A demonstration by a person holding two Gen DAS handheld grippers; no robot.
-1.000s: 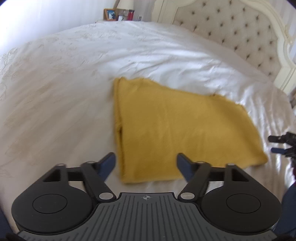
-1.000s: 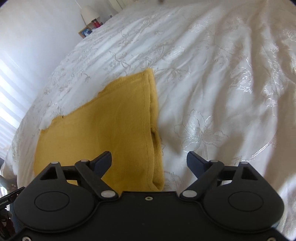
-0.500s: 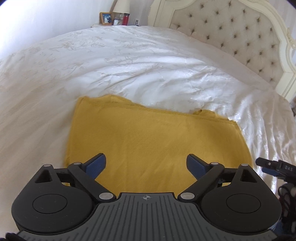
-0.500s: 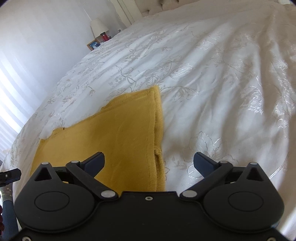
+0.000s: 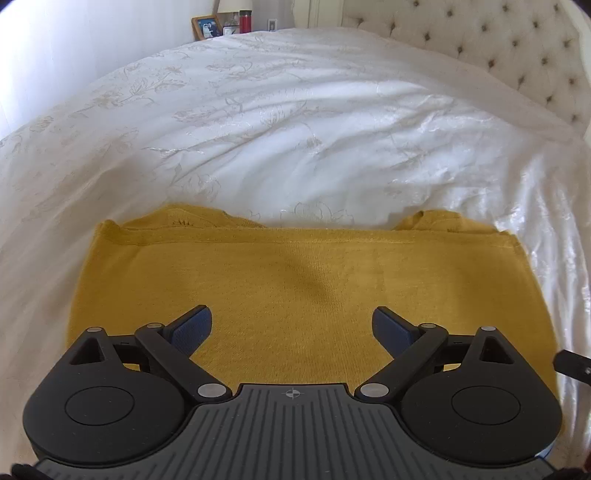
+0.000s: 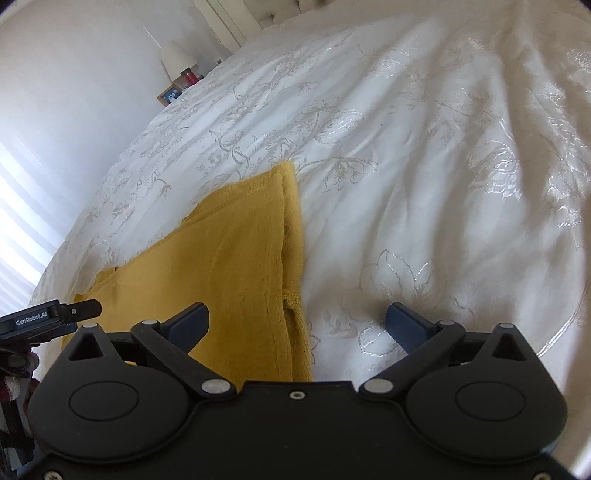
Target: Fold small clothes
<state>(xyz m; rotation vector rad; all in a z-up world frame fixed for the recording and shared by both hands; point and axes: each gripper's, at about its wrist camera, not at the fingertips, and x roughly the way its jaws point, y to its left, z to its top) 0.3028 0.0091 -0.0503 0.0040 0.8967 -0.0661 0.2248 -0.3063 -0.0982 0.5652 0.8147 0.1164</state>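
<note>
Lying flat on the white bed [image 5: 295, 122], the yellow cloth [image 5: 306, 295] runs its long side across the spread, empty left tongs [image 5: 291, 325], while the spread right tongs [image 6: 295, 325] straddle its right edge.

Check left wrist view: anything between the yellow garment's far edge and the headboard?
Only white bedspread between yellow garment and headboard, in the left wrist view.

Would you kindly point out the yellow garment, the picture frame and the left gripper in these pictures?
yellow garment [image 5: 314, 288], left wrist view, middle of its top folded layer.
picture frame [image 5: 207, 27], left wrist view, the photo inside the wooden frame.
left gripper [image 5: 291, 326], left wrist view, midway between its open fingertips.
</note>
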